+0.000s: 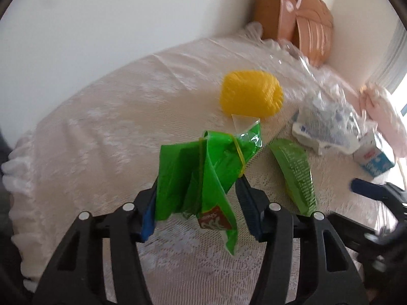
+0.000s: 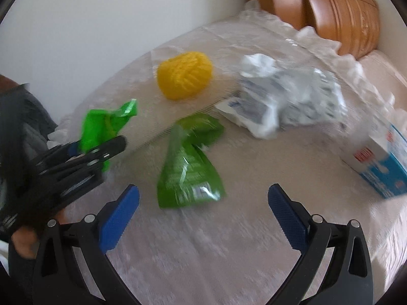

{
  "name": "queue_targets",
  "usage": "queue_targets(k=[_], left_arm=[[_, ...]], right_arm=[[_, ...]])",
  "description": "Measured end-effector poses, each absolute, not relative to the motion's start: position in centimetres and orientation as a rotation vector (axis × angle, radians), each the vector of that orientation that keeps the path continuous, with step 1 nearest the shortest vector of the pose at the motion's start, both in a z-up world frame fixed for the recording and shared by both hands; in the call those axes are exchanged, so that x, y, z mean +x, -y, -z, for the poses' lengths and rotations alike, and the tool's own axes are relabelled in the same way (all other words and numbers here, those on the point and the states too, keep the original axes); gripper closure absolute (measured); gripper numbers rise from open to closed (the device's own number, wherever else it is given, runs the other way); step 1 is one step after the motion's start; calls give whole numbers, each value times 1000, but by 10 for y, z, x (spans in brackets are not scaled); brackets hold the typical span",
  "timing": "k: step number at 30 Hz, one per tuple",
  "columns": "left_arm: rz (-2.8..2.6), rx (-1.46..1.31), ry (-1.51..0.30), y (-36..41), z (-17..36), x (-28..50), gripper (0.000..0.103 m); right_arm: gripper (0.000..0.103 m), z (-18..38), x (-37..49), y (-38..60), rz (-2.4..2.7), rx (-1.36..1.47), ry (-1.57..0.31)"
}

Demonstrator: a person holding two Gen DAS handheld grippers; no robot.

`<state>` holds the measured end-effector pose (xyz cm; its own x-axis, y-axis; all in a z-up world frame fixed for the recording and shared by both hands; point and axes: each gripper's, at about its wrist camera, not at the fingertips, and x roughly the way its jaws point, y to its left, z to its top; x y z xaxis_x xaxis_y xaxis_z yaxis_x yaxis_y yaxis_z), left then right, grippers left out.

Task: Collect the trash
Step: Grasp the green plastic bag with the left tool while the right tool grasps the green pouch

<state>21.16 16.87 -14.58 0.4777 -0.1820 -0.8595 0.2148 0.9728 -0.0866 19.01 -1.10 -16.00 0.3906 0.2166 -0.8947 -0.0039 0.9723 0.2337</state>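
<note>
My left gripper (image 1: 198, 185) is shut on a crumpled green wrapper (image 1: 203, 178) and holds it above the lace-covered table (image 1: 101, 132); the wrapper also shows in the right wrist view (image 2: 106, 124), in the left gripper (image 2: 84, 157). My right gripper (image 2: 203, 195) is open and empty, just above a flat green packet (image 2: 188, 172) that lies on the table; the packet also shows in the left wrist view (image 1: 297, 172). A crumpled white and clear plastic bag (image 2: 287, 101) lies behind it. A blue and white carton (image 2: 381, 165) lies at the right.
A yellow ribbed basket (image 2: 185, 76) stands at the back of the table, also in the left wrist view (image 1: 251, 94). An orange-brown chair back (image 2: 330, 7) rises behind the table by the wall. A clear plastic sheet (image 2: 254, 25) covers the far tablecloth.
</note>
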Motion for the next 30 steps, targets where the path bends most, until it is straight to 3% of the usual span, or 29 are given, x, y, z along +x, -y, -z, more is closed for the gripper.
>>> queue_targets(k=[6,11,30], left_arm=[[183,6,-1027,-187,130,201,49],[145,-26,-1032,-195,126,192,49],[222,-29,-1003,-156,91,118,49]], right_arm=[[24,182,225,-13,-135,151,-1205],[51,189,226,-23,-99,66,-1215],[71,131,140,41,-217,203,-1125]])
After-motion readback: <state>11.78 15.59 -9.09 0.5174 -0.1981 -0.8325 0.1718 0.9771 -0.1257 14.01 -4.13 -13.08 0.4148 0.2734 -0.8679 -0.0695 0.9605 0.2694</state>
